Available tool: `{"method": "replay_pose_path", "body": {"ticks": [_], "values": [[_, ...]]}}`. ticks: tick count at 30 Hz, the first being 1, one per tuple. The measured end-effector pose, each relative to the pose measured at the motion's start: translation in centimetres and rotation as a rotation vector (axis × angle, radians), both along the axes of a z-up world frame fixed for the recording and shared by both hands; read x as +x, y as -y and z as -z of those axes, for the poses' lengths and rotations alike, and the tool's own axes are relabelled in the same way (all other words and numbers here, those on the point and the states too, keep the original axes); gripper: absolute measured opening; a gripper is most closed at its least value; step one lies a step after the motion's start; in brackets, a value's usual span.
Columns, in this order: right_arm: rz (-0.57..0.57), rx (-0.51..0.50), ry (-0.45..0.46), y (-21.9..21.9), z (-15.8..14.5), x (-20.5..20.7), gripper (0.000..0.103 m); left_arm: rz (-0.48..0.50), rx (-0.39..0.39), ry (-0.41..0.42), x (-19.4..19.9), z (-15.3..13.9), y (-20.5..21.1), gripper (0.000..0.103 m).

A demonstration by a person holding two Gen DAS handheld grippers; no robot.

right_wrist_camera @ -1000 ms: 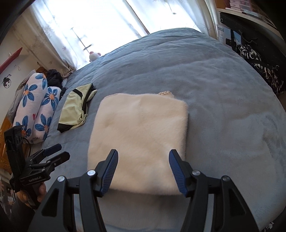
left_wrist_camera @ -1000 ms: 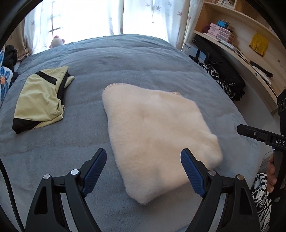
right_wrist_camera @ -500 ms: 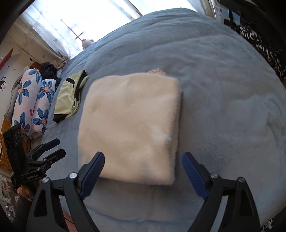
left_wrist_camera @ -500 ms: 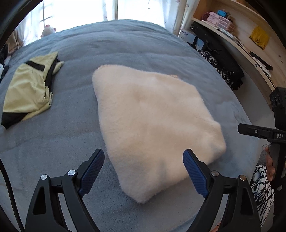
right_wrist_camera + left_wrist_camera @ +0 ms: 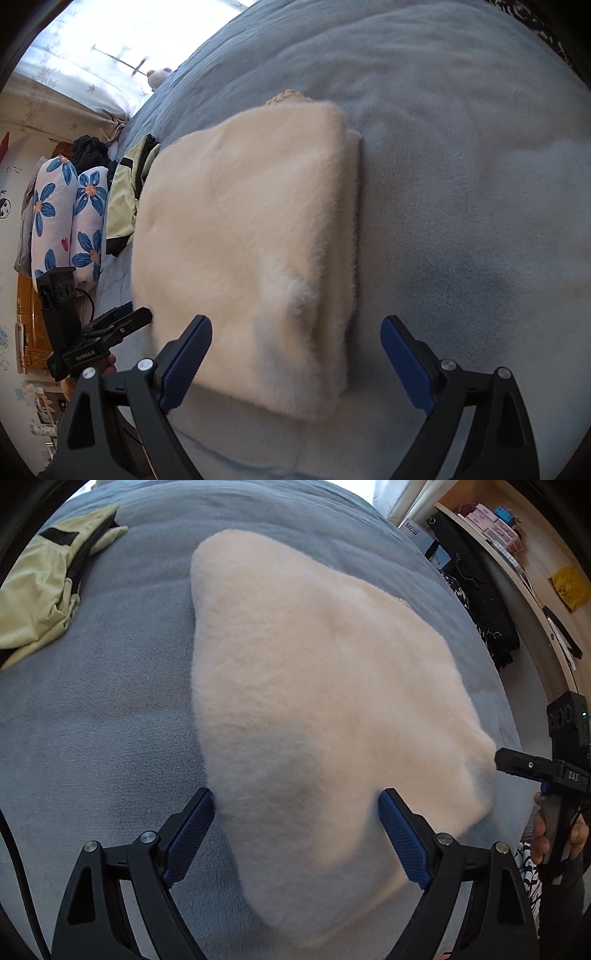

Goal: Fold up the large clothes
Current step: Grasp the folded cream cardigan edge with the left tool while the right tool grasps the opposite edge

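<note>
On the bed, nearest each camera: both grippers hover over the near edge of the folded garment.
Left gripper (image 5: 295, 830): jaws spread wide, gripping nothing; its blue pads (image 5: 188, 834) stand to either side of the garment's near corner.
Right gripper (image 5: 295, 354): jaws also wide and holding nothing; the left pad overlaps the garment's near edge in view, the right pad hangs over bare cover. Whether either pad touches the fabric, I cannot tell.
Cream fleece garment (image 5: 317, 686): folded into a thick, roughly square bundle, lying flat on the bed cover; stacked layers show along its right side in the right wrist view (image 5: 251, 236), and a bit of knitted trim peeks out at its far edge.
Grey-blue bed cover (image 5: 92, 701): plush, spreading all around the garment.
Yellow-green garment with black trim (image 5: 40, 579): crumpled on the cover, apart from the fleece, to its left and farther back.
Flowered pillows (image 5: 64, 218): at the bed's left edge, beyond the yellow-green garment.
Wooden shelves (image 5: 532, 572): far right, beside the bed, with boxes and dark items.
Curtained window (image 5: 96, 40): bright, at the far end.
</note>
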State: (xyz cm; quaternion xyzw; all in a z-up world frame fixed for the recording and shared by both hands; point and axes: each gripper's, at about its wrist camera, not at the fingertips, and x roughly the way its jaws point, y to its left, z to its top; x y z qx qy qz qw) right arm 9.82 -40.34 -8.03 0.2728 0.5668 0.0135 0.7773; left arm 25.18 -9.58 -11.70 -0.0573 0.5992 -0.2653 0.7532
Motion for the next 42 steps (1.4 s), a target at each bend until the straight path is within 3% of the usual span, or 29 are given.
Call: {"method": "replay_pose_path", "body": {"ticks": [14, 24, 34, 37, 39, 42], "values": [[-0.039, 0.207, 0.029, 0.4, 6.0, 4.5, 0.095, 0.003, -0.097, -0.019, 1.8, 3.2, 1.0, 0.103], [-0.142, 0.233, 0.026, -0.6, 6.9, 6.5, 0.102, 0.012, -0.206, -0.053, 2.9, 5.4, 2.1, 0.103], [-0.154, 0.175, 0.029, -1.9, 6.6, 6.8, 0.103, 0.017, -0.192, -0.049, 3.3, 5.5, 3.3, 0.103], [-0.154, 0.141, 0.049, -1.8, 6.1, 6.1, 0.096, 0.016, -0.168, -0.026, 3.2, 5.0, 3.8, 0.101], [-0.157, 0.141, 0.069, -2.1, 5.4, 6.0, 0.079, 0.022, -0.151, -0.007, 2.9, 4.7, 3.9, 0.097], [-0.155, 0.083, 0.097, -2.8, 4.0, 5.6, 0.064, 0.039, -0.108, 0.049, 2.4, 3.2, 4.4, 0.087]]}}
